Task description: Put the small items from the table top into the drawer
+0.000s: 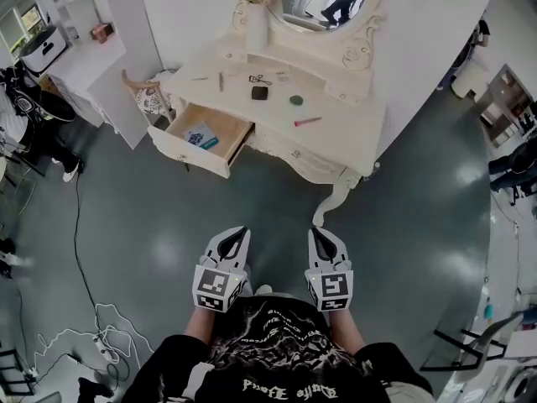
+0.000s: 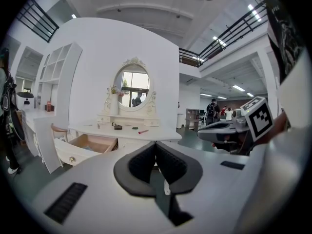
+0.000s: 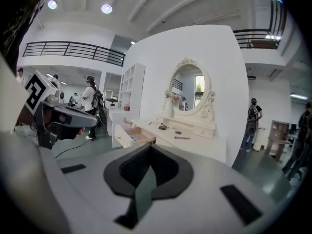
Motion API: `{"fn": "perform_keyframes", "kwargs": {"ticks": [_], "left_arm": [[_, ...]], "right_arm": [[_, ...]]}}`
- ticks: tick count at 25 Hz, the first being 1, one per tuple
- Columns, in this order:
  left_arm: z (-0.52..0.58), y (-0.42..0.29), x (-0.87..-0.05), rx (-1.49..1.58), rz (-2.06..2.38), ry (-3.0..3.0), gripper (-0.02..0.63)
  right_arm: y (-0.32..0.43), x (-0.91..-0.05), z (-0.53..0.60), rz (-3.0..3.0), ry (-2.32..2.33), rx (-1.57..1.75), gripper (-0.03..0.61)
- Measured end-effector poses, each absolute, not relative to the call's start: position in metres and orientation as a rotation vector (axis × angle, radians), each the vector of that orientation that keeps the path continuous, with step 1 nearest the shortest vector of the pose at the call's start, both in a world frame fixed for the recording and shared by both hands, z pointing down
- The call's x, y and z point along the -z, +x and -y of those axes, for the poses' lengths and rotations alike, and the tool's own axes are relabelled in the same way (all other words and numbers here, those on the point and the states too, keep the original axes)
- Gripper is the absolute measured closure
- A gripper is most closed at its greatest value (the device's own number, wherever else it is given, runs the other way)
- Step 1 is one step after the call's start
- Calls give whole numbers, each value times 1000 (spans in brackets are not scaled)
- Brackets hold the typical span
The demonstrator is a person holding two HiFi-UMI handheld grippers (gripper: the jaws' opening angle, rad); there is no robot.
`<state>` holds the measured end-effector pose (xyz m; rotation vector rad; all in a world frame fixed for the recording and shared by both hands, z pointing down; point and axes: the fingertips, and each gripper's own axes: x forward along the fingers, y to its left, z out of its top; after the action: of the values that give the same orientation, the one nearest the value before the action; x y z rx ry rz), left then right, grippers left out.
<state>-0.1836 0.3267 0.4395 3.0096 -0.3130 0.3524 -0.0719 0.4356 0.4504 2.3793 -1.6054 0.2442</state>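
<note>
Head view: a white carved dressing table (image 1: 340, 117) with an oval mirror (image 1: 323, 2) stands ahead, and its wood-lined drawer (image 1: 186, 151) is pulled out at the left. On the smooth top lie a black square case (image 1: 259, 93), a round green piece (image 1: 296, 101) and a slim pink stick (image 1: 307, 122). The left gripper (image 1: 242, 230) and right gripper (image 1: 316, 230) sit side by side, well apart from the table. Both pairs of ribbed black jaws are clenched on nothing.
</note>
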Motion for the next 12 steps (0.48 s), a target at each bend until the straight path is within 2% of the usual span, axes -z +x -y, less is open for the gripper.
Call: {"fn": "perform_keyframes", "kwargs": {"ticks": [12], "left_arm": [[-290, -151, -449, -383, 264, 2984, 598]], "right_arm": [[-47, -460, -399, 1615, 2384, -328, 568]]}}
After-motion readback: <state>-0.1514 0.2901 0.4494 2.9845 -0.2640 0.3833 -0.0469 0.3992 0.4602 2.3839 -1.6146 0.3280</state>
